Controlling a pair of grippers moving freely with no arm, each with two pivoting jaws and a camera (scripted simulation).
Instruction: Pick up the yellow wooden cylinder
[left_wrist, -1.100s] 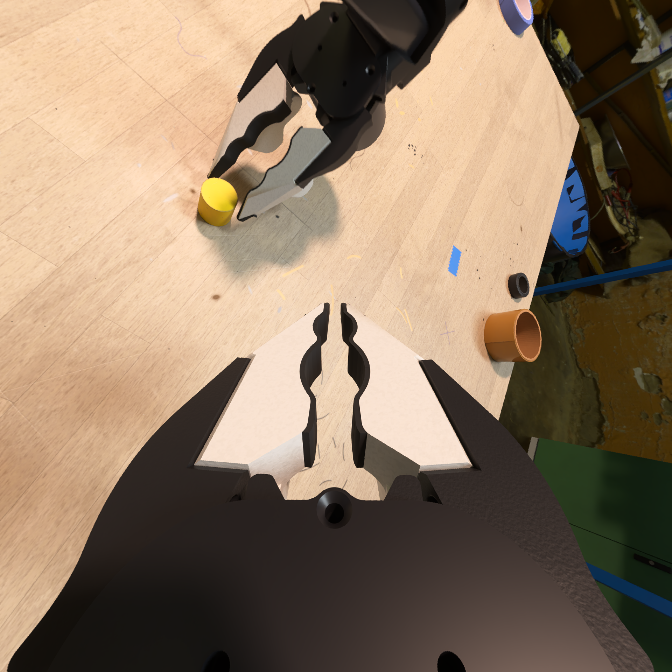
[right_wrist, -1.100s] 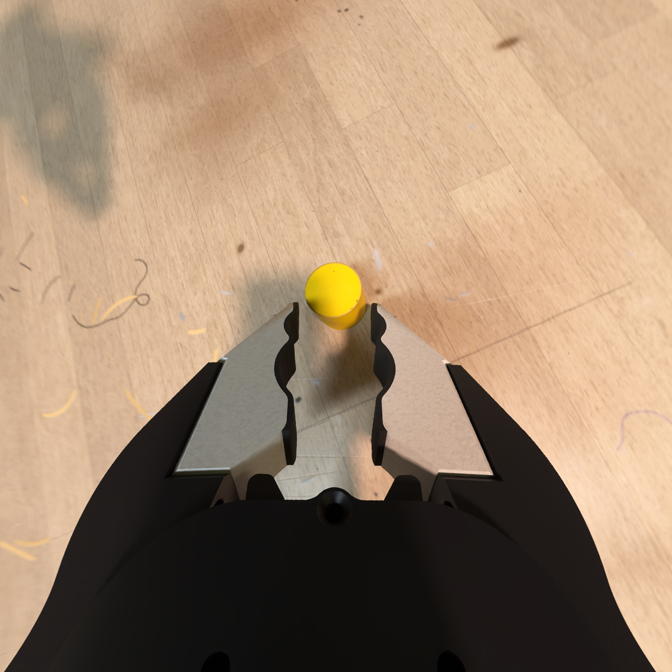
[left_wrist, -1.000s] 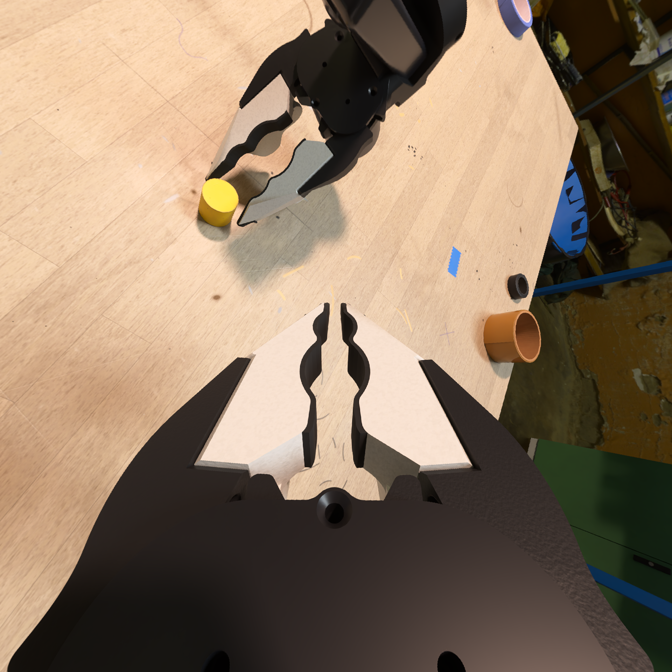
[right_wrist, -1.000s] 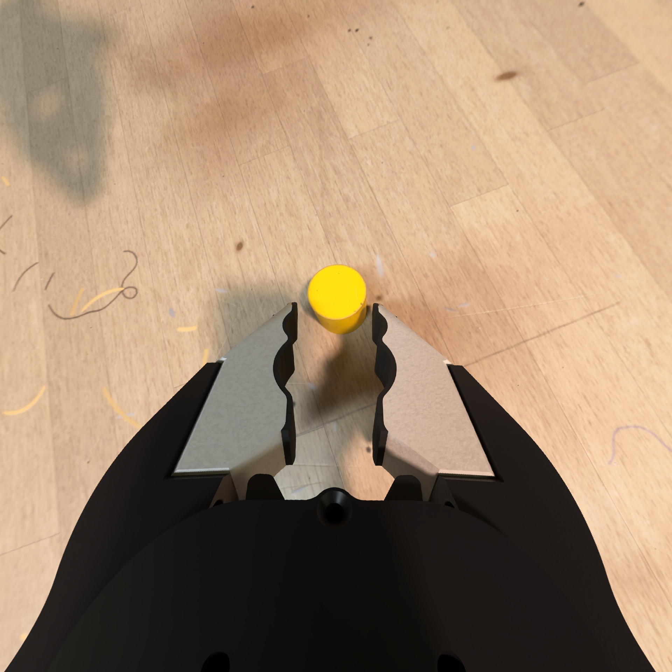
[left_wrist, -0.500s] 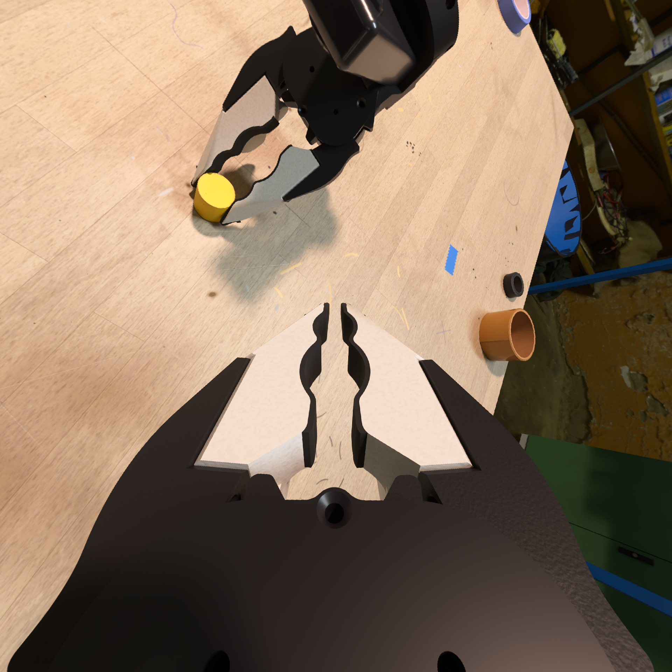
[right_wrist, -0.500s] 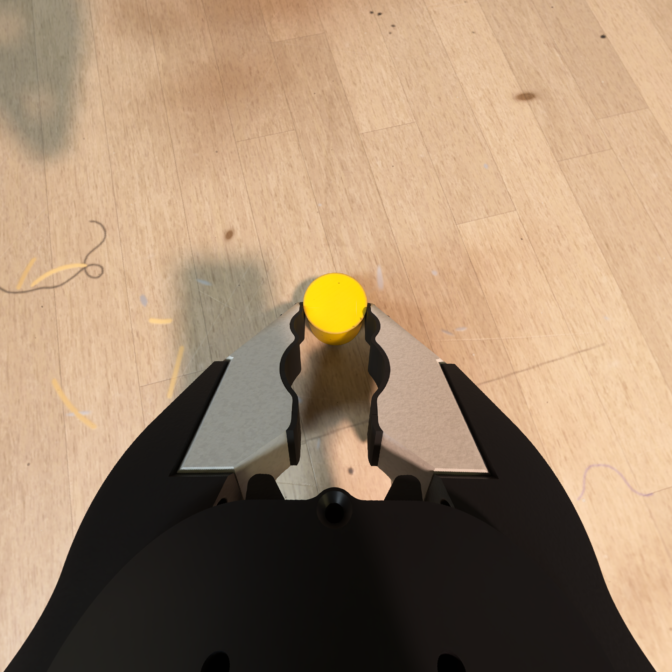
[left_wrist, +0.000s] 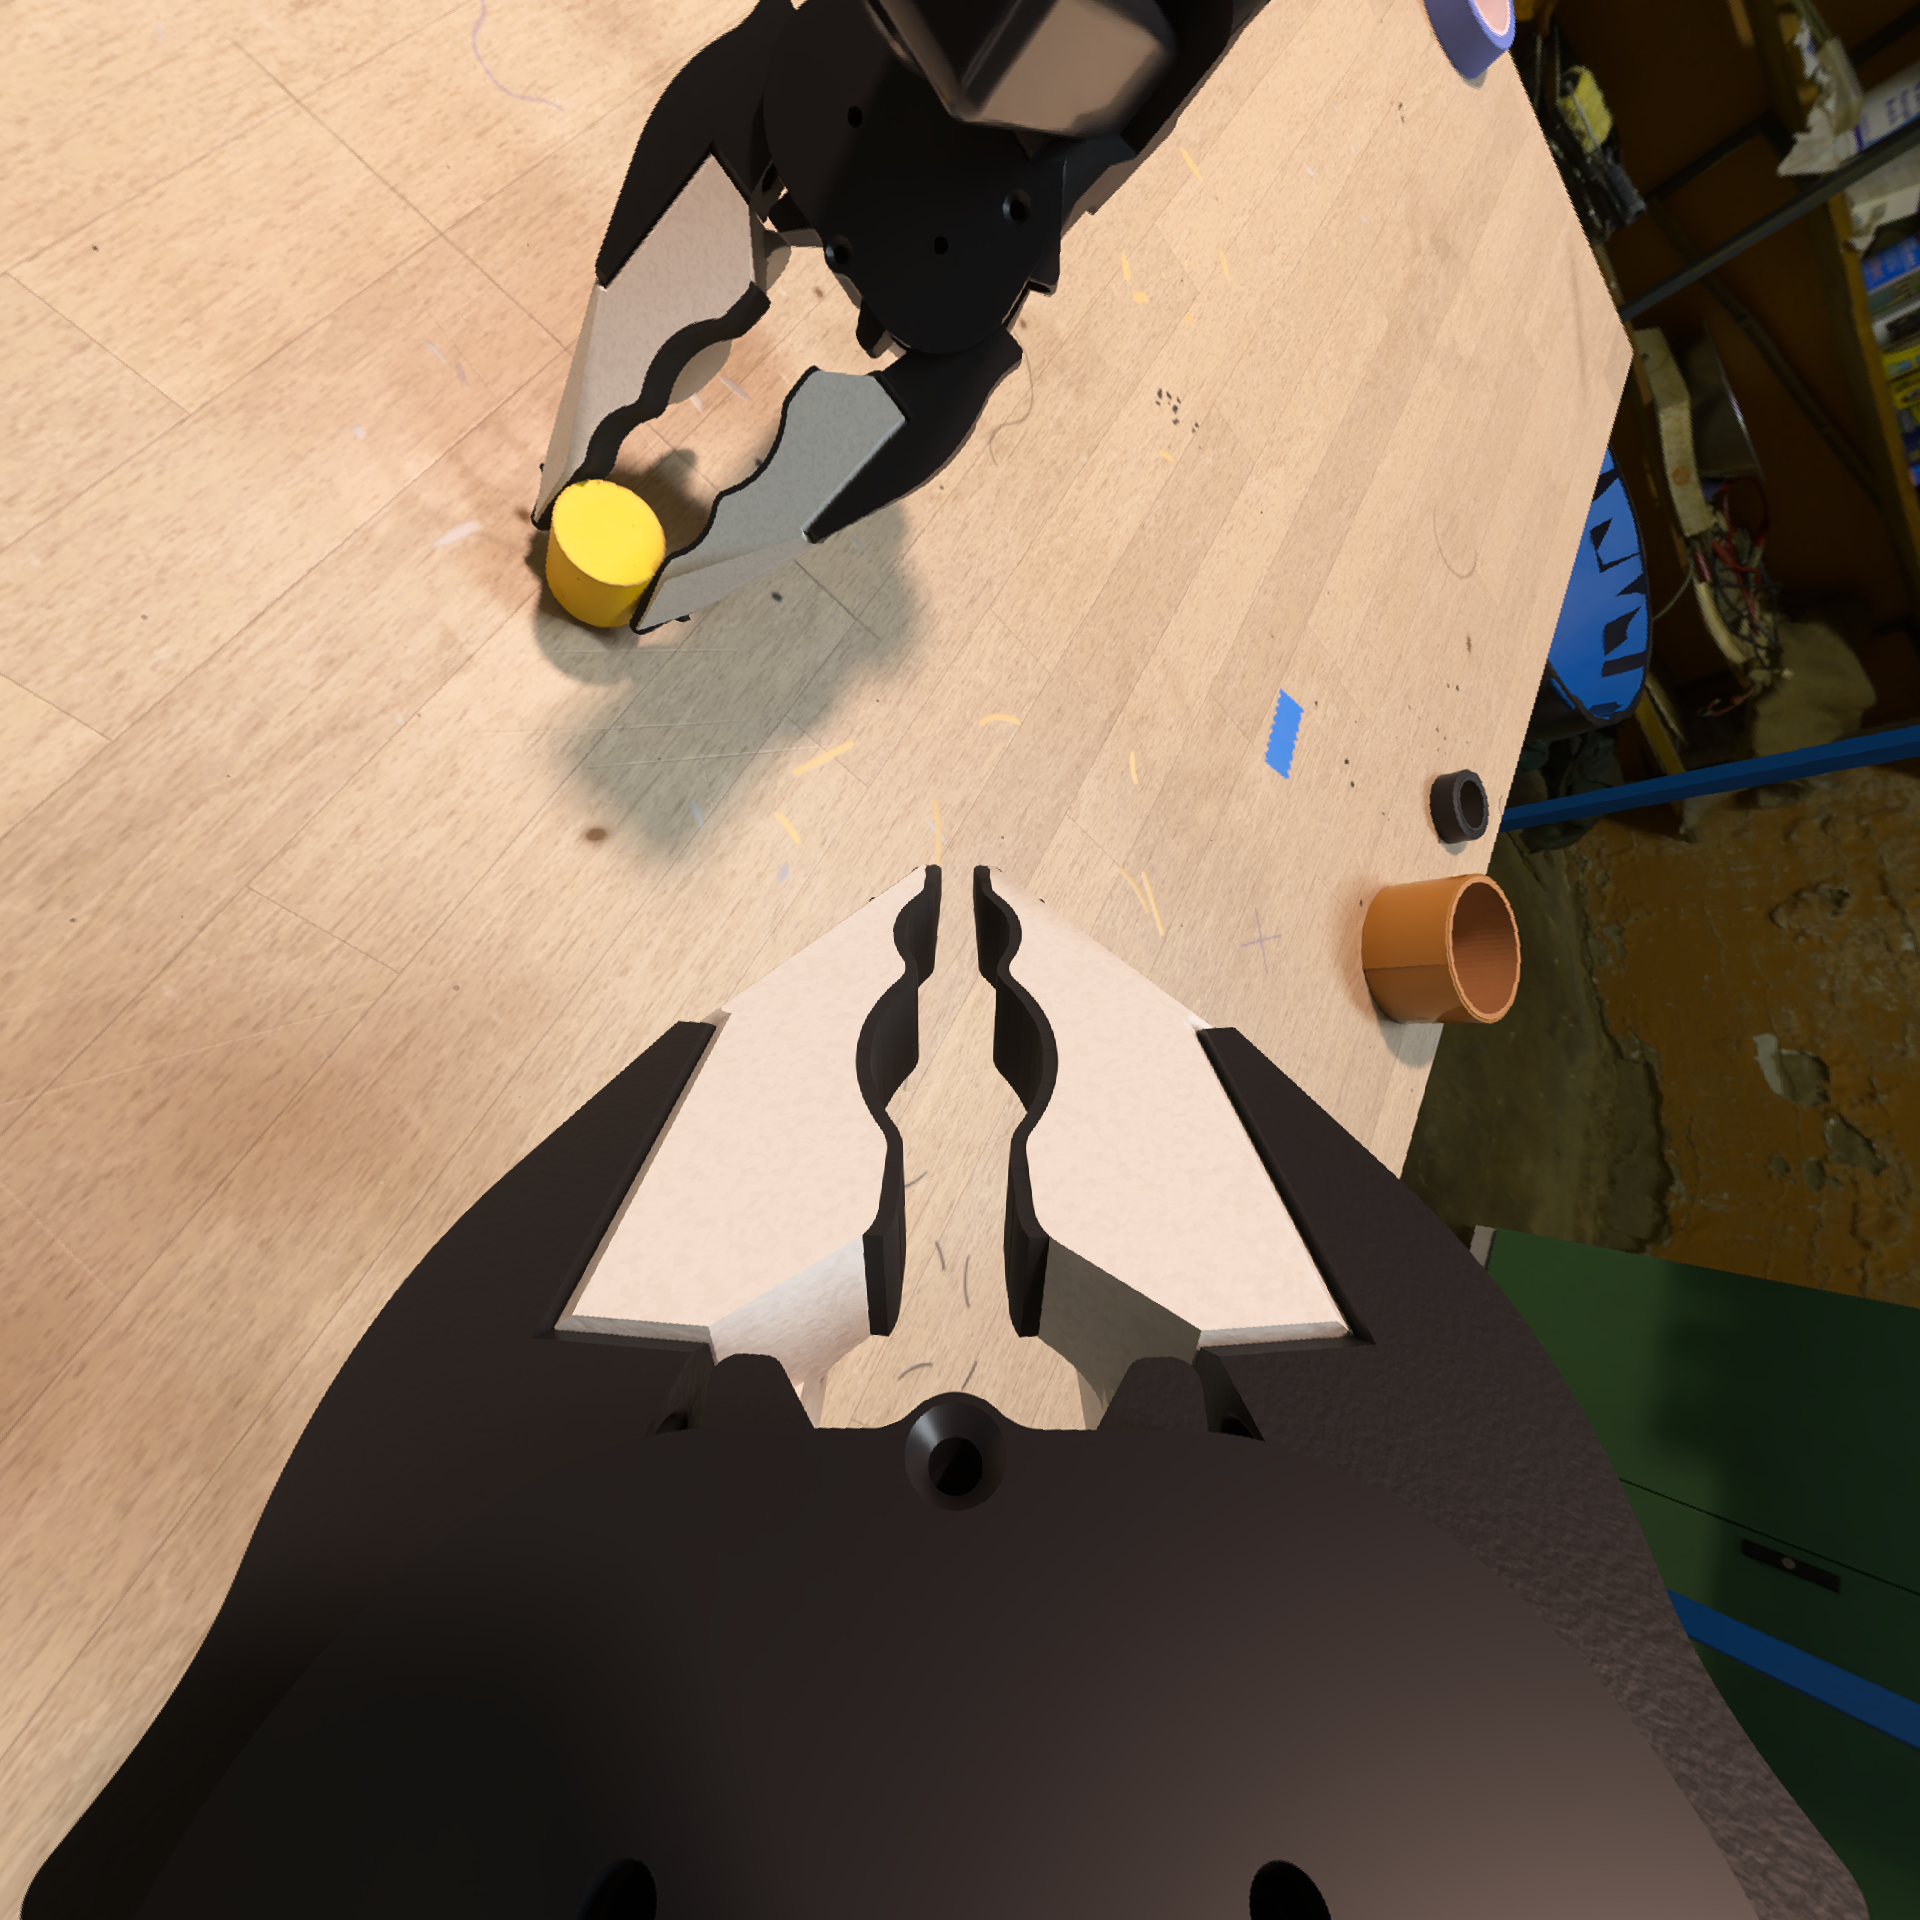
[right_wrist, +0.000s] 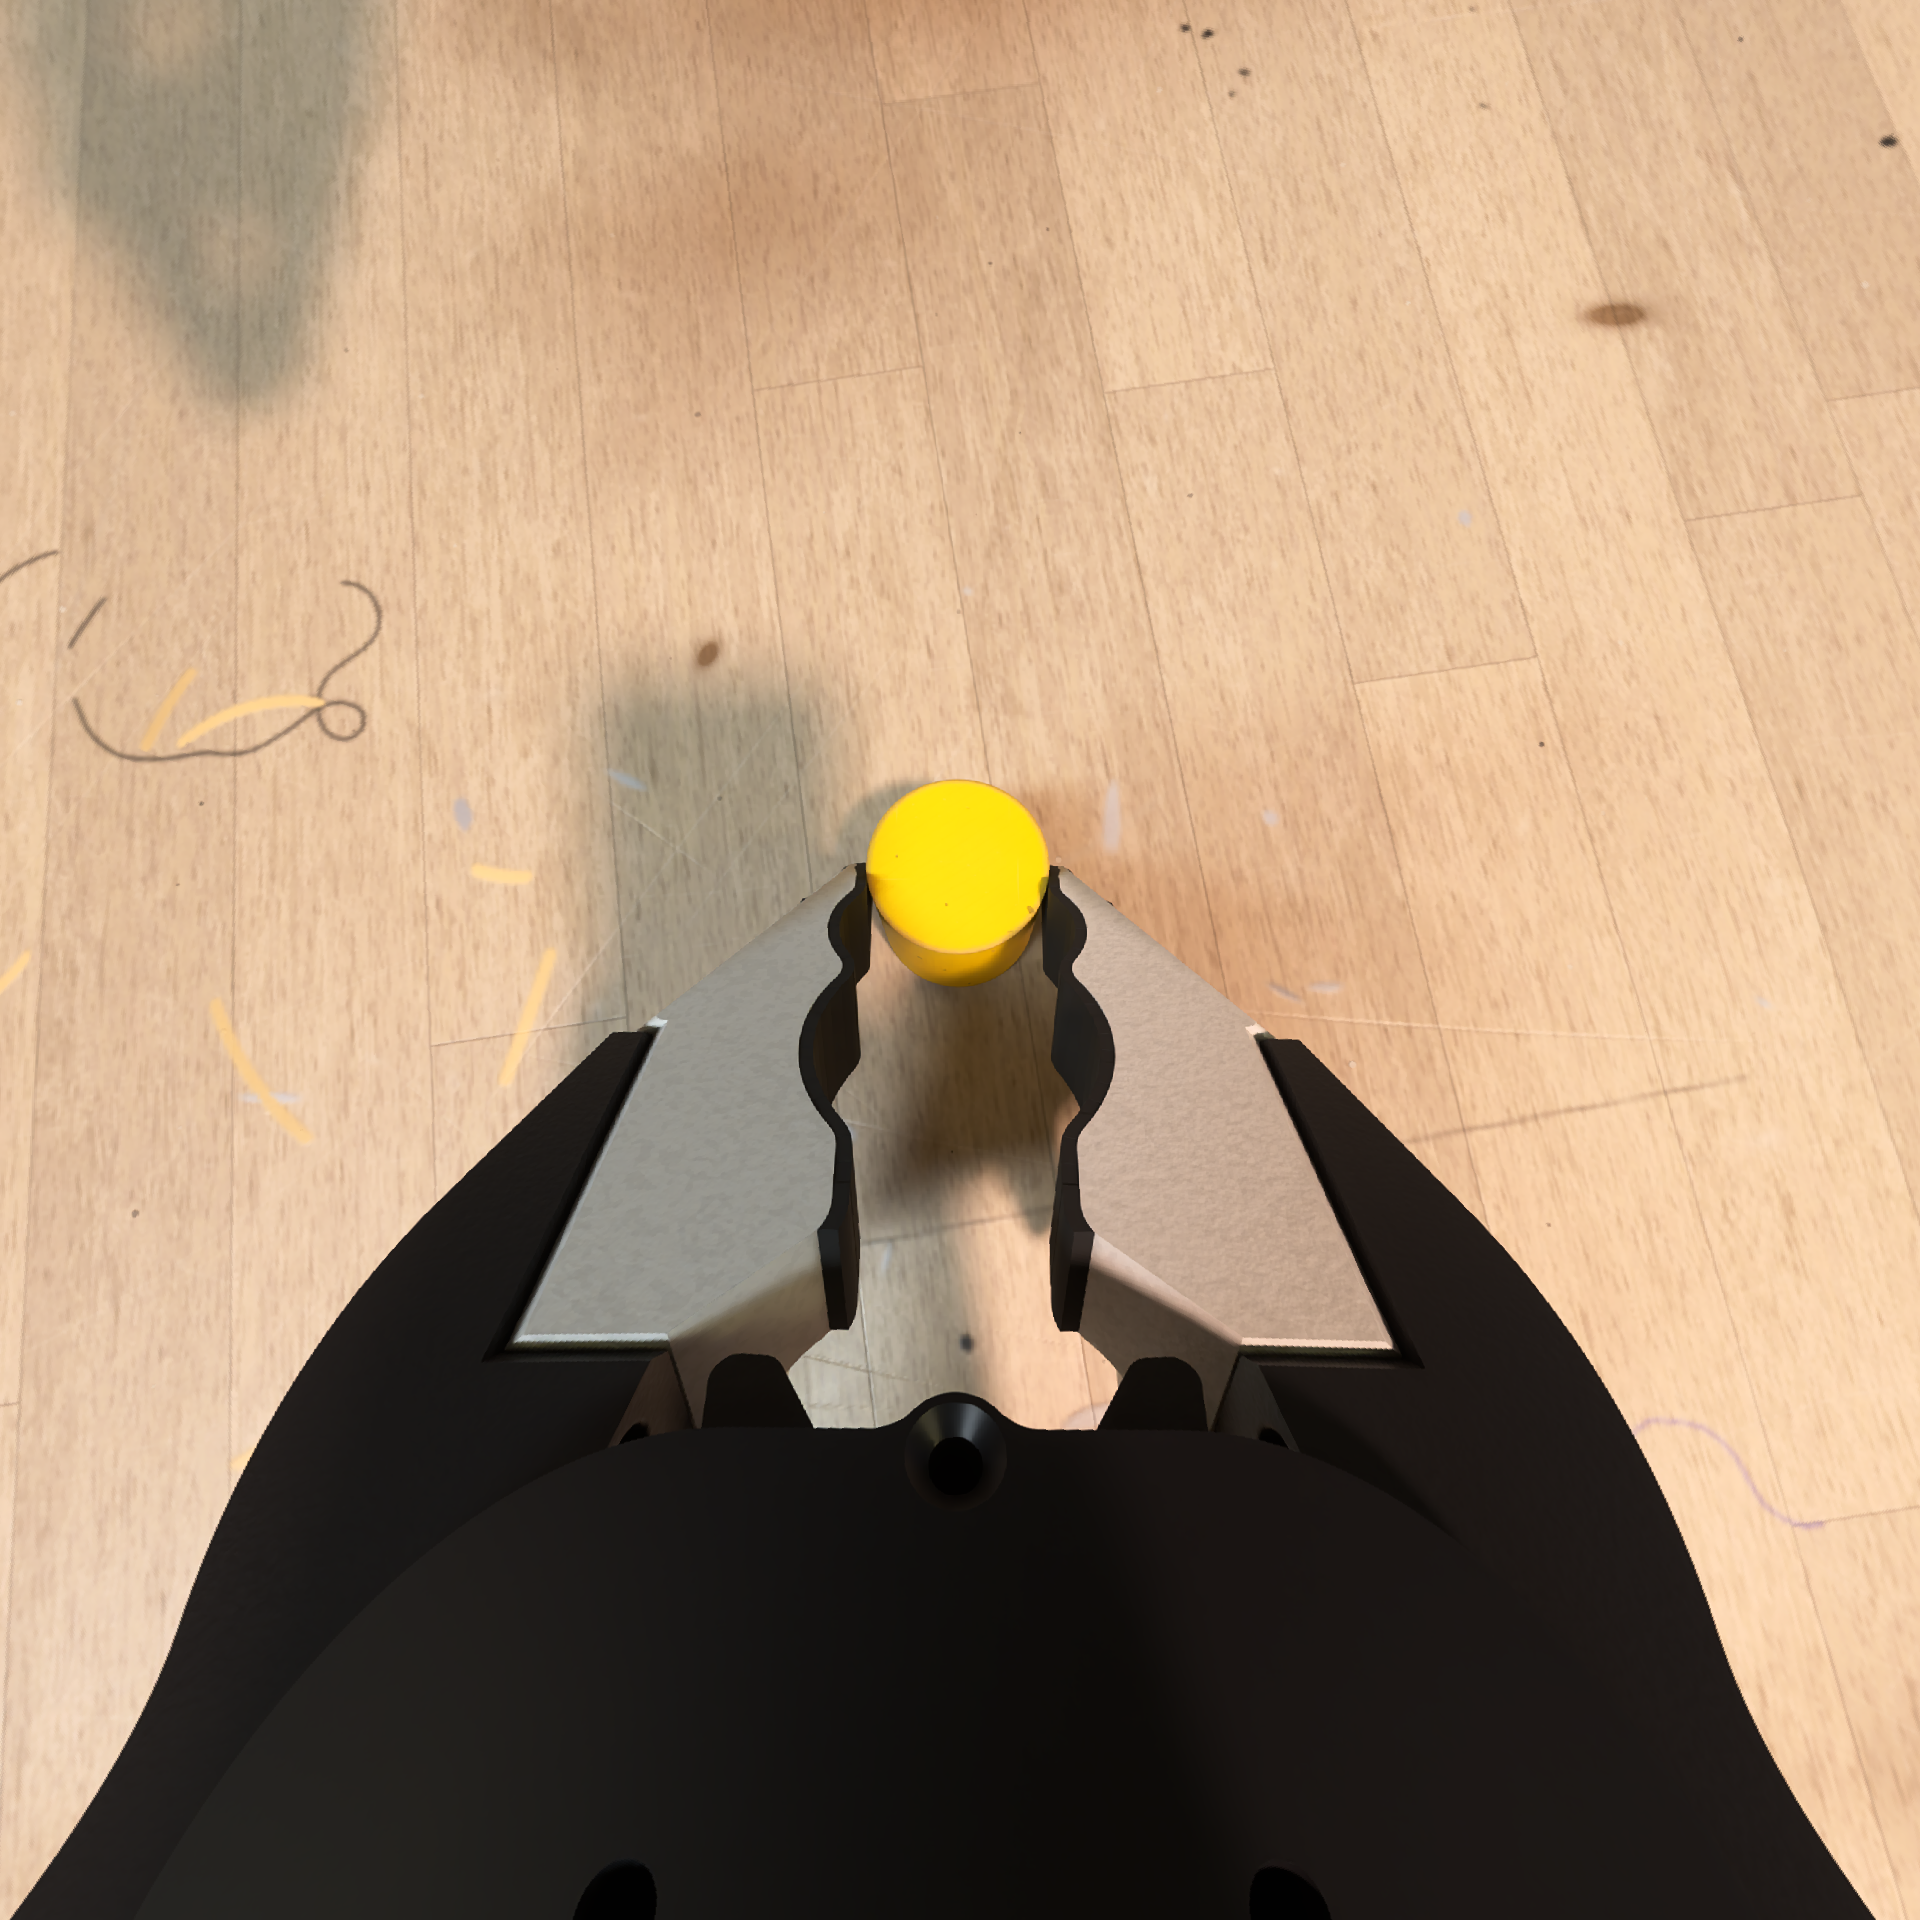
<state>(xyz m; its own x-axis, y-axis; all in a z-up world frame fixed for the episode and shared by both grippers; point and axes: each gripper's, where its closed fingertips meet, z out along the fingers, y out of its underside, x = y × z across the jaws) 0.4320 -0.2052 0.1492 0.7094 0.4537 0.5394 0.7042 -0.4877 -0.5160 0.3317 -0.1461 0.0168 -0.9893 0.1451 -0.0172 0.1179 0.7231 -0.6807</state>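
Contact is what your right gripper (right_wrist: 957, 883) shows: both fingertips (right_wrist: 1051, 896) press against the sides of the yellow wooden cylinder (right_wrist: 956, 878), which stands upright with its flat round top facing up. From the right wrist view you can see the tongs clamped on it at the very tips, the cylinder filling the gap between them, and a dark shadow lying on the wood beneath the fingers. From the left wrist view the same grip reads clearly: the right gripper (left_wrist: 613, 566) reaches down from the far side, one finger behind the yellow wooden cylinder (left_wrist: 605, 556) and one in front. Whether its base touches the wooden tabletop (left_wrist: 260, 935) or sits just above, you cannot tell. It sits well in from every edge, toward the middle of the board.

Your left gripper (left_wrist: 954, 883) holds nothing; its tongs are drawn almost together, with only a thin slit left between the tips, and it hangs over bare wood, well apart from the cylinder.

Along the right edge of the tabletop you have an orange cup (left_wrist: 1439, 951) lying on its side, a small black ring (left_wrist: 1460, 806) just beyond it, and a scrap of blue tape (left_wrist: 1285, 734) a little inboard. At the far right corner sits a purple tape roll (left_wrist: 1475, 26), partly cut off by the frame.
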